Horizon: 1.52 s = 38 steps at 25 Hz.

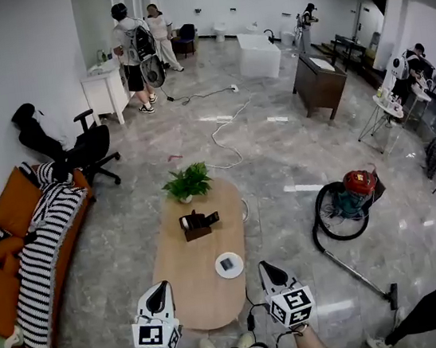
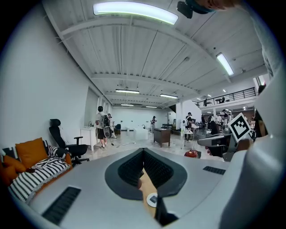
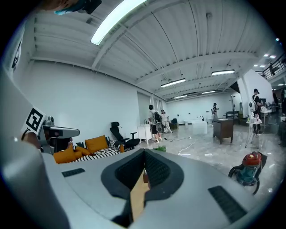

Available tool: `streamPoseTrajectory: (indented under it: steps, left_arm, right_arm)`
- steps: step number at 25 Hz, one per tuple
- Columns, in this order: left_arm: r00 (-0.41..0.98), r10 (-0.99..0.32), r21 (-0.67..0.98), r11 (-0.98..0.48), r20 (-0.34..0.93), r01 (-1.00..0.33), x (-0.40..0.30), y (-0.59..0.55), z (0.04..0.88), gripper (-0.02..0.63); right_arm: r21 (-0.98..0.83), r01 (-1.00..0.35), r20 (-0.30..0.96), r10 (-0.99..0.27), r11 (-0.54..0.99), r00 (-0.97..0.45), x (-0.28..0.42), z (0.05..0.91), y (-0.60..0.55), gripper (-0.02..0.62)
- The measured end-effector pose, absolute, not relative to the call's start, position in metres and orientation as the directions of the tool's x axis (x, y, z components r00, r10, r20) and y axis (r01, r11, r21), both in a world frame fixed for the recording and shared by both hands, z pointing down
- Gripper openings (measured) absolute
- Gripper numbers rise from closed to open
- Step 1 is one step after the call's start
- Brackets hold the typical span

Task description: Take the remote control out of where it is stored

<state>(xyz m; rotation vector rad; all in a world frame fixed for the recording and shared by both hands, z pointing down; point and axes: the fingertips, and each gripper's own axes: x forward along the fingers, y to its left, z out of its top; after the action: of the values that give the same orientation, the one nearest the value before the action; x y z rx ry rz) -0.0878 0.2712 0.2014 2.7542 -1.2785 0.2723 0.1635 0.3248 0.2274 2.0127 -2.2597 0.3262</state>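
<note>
Left claw (image 1: 159, 288) and right claw (image 1: 268, 268) were both closed and empty, held over the table's (image 1: 189, 282) near end. Remote control (image 1: 206, 218) sat in a dark holder (image 1: 197, 231) mid-table, well apart from both, near the plant (image 1: 188, 182).

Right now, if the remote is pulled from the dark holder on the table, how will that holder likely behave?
The dark holder looks small and boxy, so probably light; it may slide on the smooth wooden table. The remote lies across its top, seemingly loose, so it should lift free.
</note>
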Motion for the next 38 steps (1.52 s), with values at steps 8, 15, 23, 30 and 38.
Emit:
streamPoseTrajectory:
  steps: [8, 15, 23, 30, 38]
  left_arm:
    - [0.677, -0.711, 0.015, -0.687, 0.192, -0.726, -0.115, 0.252, 0.208, 0.006]
    - [0.69, -0.698, 0.034, -0.698, 0.191, -0.715, -0.143, 0.239, 0.214, 0.006]
    - [0.682, -0.708, 0.048, -0.687, 0.18, -0.725, -0.145, 0.23, 0.217, 0.006]
    - [0.664, -0.726, 0.036, -0.67, 0.181, -0.742, -0.116, 0.205, 0.217, 0.006]
    - [0.604, -0.766, 0.036, -0.612, 0.22, -0.79, -0.068, 0.158, 0.239, 0.006]
  right_arm:
    - [-0.085, -0.994, 0.229, -0.969, 0.072, -0.09, 0.125, 0.235, 0.31, 0.008]
    - [-0.064, -0.996, 0.261, -0.962, 0.067, -0.081, 0.092, 0.242, 0.305, 0.008]
    - [-0.04, -0.997, 0.259, -0.963, 0.067, -0.076, 0.099, 0.239, 0.289, 0.008]
    - [-0.038, -0.992, 0.263, -0.956, 0.122, -0.128, 0.121, 0.246, 0.248, 0.008]
    - [-0.053, -0.975, 0.297, -0.928, 0.217, -0.223, 0.165, 0.273, 0.185, 0.008]
